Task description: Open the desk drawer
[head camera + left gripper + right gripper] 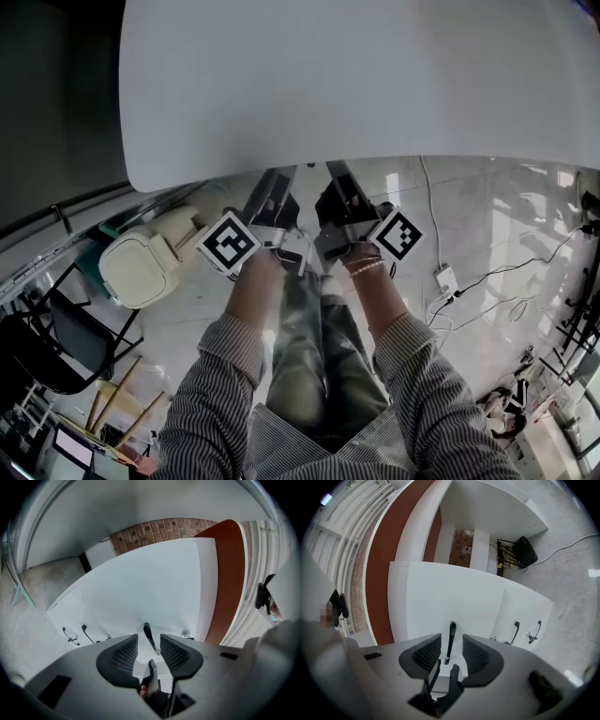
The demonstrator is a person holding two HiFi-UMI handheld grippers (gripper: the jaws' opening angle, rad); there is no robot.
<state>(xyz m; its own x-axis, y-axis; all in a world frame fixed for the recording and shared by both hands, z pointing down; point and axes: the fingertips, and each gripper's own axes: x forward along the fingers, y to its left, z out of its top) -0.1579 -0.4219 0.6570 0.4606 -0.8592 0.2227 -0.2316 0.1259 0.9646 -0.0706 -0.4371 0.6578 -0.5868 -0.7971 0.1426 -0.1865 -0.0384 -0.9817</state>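
Note:
The white desk top [356,84] fills the upper head view. Both grippers reach under its front edge, side by side, and their tips are hidden there. In the left gripper view, a black bar handle [149,638] on a white drawer front [154,592] lines up with the gap of my left gripper [149,651]. Its ribbed pads [123,656] stand apart and do not press on the handle. In the right gripper view, a black handle [451,641] shows in the gap of my right gripper [451,653], whose pads [477,656] are likewise apart.
Two more black handles [515,631], one with keys [532,634], sit on a neighbouring white front. A brown panel [229,573] borders the drawer unit. A cream bin [141,267], a black chair [56,347] and cables with a power strip [447,279] lie on the floor.

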